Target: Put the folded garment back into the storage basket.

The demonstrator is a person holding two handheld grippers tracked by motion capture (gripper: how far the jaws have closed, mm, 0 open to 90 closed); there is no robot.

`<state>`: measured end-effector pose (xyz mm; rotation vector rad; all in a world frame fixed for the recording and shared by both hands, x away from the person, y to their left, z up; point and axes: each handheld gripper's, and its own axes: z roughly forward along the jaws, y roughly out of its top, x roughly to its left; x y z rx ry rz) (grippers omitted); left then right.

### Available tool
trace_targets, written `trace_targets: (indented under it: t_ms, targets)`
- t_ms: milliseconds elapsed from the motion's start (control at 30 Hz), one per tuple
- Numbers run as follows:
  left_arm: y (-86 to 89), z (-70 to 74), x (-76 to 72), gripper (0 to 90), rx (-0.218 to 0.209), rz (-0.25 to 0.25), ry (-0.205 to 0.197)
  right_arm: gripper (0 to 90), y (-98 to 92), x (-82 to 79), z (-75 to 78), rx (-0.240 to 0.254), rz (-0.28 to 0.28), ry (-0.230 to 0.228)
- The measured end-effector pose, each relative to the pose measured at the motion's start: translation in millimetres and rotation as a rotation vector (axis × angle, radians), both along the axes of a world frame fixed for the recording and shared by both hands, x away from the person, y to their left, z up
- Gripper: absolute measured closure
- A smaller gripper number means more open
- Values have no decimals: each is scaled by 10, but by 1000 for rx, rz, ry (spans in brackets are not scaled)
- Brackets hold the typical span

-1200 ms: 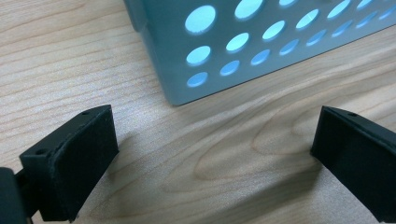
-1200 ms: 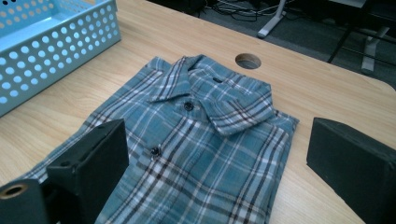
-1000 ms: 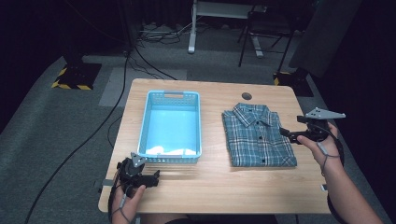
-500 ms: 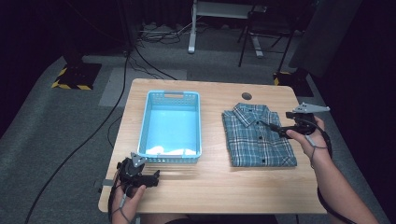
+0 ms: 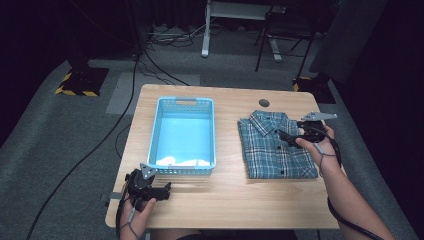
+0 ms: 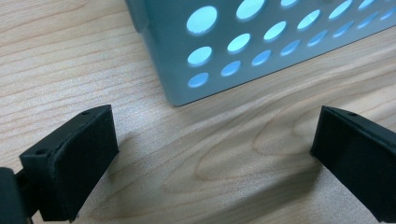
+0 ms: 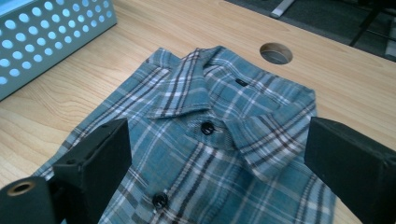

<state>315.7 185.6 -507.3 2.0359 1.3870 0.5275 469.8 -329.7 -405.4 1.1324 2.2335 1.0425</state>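
The folded plaid shirt (image 5: pixel 276 146) lies flat at the table's (image 5: pixel 235 200) three o'clock side, collar toward twelve, just right of the blue perforated basket (image 5: pixel 183 136). The right gripper (image 5: pixel 286 135) hovers over the collar area, jaws spread wide, holding nothing; this looks like the approach to a grab. Next it needs to drop and pinch a folded edge cleanly. At seven o'clock, the left gripper (image 5: pixel 162 191) rests near the basket's corner, jaws wide apart and empty.
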Motion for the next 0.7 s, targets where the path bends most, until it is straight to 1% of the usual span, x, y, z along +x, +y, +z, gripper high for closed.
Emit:
trace_targets:
  t_ms: [100, 200, 367, 533, 700]
  targets:
    - [-1, 0, 0, 2, -1, 1, 0, 73, 49, 29, -35, 1, 9, 10]
    - [-1, 0, 0, 2, 0, 1, 0, 72, 82, 57, -81, -8, -4, 26]
    - [0, 0, 0, 2, 0, 0, 0, 68, 130, 97, -176, -15, -2, 44]
    - [0, 1, 0, 2, 0, 0, 1, 59, 197, 103, -252, 4, 3, 61]
    - [0, 0, 0, 2, 0, 1, 0, 49, 244, 119, -351, -10, 6, 72]
